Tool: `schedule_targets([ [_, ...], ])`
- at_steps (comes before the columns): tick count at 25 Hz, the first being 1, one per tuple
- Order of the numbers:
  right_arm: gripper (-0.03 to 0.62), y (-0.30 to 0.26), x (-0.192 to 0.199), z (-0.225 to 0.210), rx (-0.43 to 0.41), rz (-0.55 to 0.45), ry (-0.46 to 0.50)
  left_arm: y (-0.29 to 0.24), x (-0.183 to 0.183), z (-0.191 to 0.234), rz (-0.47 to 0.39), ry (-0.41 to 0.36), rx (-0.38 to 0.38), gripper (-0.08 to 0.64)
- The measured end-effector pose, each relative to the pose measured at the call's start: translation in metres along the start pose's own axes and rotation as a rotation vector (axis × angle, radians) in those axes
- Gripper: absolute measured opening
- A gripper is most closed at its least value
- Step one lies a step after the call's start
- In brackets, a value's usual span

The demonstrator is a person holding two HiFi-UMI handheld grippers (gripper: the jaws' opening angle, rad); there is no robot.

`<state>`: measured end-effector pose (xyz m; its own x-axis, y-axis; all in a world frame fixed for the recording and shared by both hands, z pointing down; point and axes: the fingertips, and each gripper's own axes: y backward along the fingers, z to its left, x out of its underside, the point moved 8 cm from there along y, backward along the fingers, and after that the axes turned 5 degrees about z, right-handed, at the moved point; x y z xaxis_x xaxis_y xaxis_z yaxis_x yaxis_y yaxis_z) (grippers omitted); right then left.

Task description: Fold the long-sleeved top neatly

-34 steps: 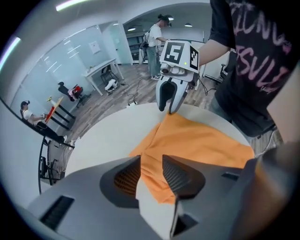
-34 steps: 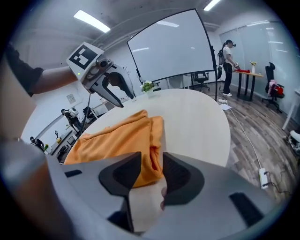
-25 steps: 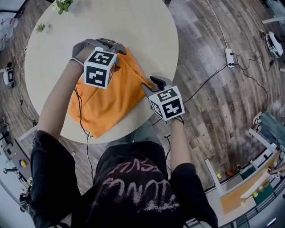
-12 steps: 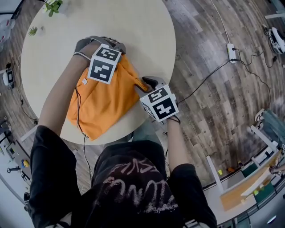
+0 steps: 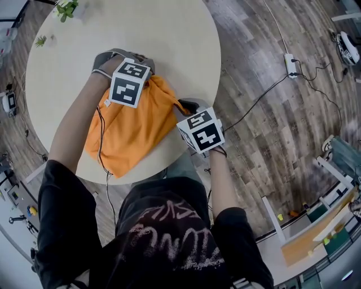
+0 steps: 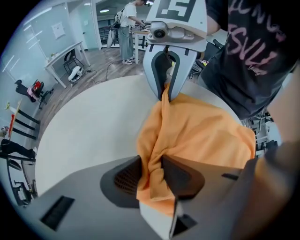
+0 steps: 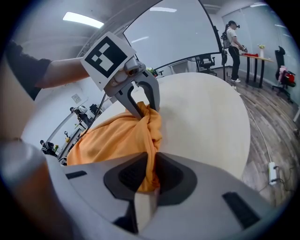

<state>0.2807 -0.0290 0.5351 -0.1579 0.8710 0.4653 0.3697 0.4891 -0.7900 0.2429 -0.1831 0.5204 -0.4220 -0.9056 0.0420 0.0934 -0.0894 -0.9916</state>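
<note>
An orange long-sleeved top [image 5: 131,127] lies folded on the round pale table [image 5: 169,39], near its front edge. My left gripper [image 6: 152,172] points straight down at the top's far edge. Its jaws have just been closing, and a bunched fold of orange cloth [image 6: 154,154] is pinched between them. My right gripper [image 7: 152,171] reaches in from the right at a slant. Its jaws have also just been closing, on the top's right corner [image 7: 151,140]. A raised ridge of fabric [image 5: 166,90] runs between the two grippers. Each gripper shows in the other's view, clamped on cloth.
A small green plant [image 5: 66,8] stands at the table's far left edge. A power strip [image 5: 291,64] and cables lie on the wooden floor to the right. The top's near corner [image 5: 115,166] reaches the table's front edge, next to the person's body.
The left gripper has come down onto the top's far edge. Both grippers' jaws have closed on the cloth, and the fabric between them has bunched into a ridge.
</note>
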Motion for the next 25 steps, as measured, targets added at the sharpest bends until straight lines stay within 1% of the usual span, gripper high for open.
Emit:
schedule_targets([
  [3, 0.047, 0.006, 0.001, 0.000, 0.035, -0.013, -0.006, 0.009, 0.000, -0.002, -0.031, 0.010, -0.060, 0.129],
  [8, 0.038, 0.032, -0.003, -0.001, 0.128, -0.070, -0.018, 0.037, -0.006, -0.003, -0.094, 0.019, -0.209, 0.106],
  [11, 0.038, 0.050, -0.008, 0.000, 0.189, -0.093, 0.005, 0.057, -0.011, -0.004, -0.120, 0.016, -0.272, 0.103],
  [17, 0.037, 0.079, -0.008, 0.024, 0.278, -0.123, 0.064, 0.088, -0.022, -0.028, -0.107, -0.017, -0.358, 0.098],
  [25, 0.037, 0.106, -0.012, 0.073, 0.348, -0.186, 0.142, 0.122, -0.020, -0.074, -0.099, -0.025, -0.451, 0.095],
])
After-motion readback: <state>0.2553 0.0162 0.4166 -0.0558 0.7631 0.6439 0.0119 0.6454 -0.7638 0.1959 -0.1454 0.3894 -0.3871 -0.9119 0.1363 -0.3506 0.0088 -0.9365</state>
